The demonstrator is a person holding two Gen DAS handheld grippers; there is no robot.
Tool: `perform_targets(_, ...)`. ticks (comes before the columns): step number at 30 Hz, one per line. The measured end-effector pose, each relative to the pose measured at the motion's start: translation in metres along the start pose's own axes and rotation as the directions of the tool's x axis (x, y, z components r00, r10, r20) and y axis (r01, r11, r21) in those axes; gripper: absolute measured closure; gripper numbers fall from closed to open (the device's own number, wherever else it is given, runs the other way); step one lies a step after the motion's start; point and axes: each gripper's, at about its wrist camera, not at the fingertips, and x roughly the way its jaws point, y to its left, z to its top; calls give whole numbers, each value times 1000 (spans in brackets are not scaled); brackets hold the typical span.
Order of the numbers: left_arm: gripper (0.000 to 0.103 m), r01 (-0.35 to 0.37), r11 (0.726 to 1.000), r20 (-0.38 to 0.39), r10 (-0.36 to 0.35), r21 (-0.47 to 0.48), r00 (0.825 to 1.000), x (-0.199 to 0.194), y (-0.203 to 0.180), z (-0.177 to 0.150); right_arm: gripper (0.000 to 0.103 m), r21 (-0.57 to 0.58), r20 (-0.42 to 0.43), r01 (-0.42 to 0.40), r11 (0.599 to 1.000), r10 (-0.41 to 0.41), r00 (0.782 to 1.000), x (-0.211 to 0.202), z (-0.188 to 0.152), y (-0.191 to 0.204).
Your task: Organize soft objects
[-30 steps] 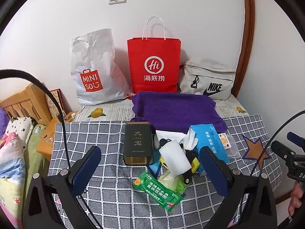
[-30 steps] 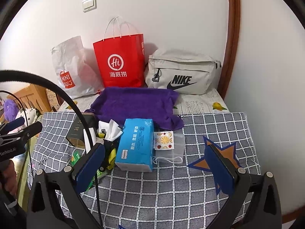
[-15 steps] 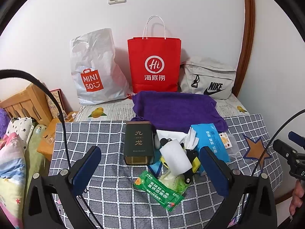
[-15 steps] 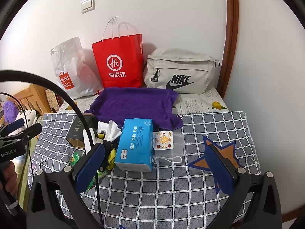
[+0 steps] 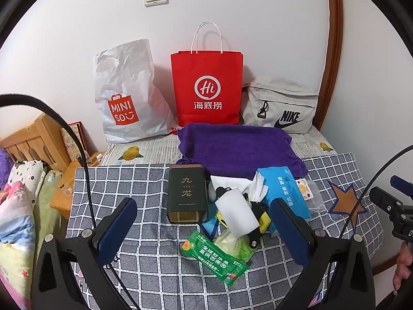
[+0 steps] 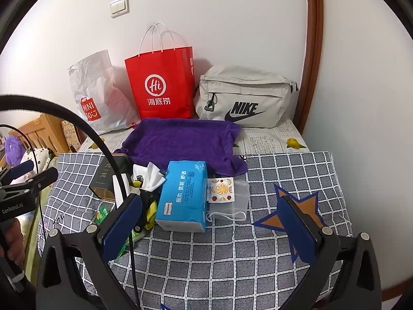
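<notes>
A purple towel lies spread at the back of the checked cloth. In front of it sit a blue tissue pack, a white roll, a green sachet, a dark box and a clear pouch with a mask. My left gripper hovers open over the near cloth, short of the pile. My right gripper is open too, just before the tissue pack. Both hold nothing.
Three bags stand against the wall: a white Miniso bag, a red paper bag and a grey Nike bag. A wooden bed frame and bedding are left. A wooden door frame rises on the right.
Both grippers have barely drifted; the objects on the cloth have not moved and both stay open.
</notes>
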Motion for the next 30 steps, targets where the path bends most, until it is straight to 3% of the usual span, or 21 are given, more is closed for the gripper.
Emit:
perform_targets(21, 0, 12, 1000, -2, -12, 14, 1000, 7, -7, -1, 0, -8, 18, -11, 1000, 11, 1000, -2, 2, 4)
perform_targets(30, 0, 36, 999, -93, -32, 37, 995, 50, -17, -11, 0, 1, -19, -2, 1000, 2, 1000, 19, -3, -4)
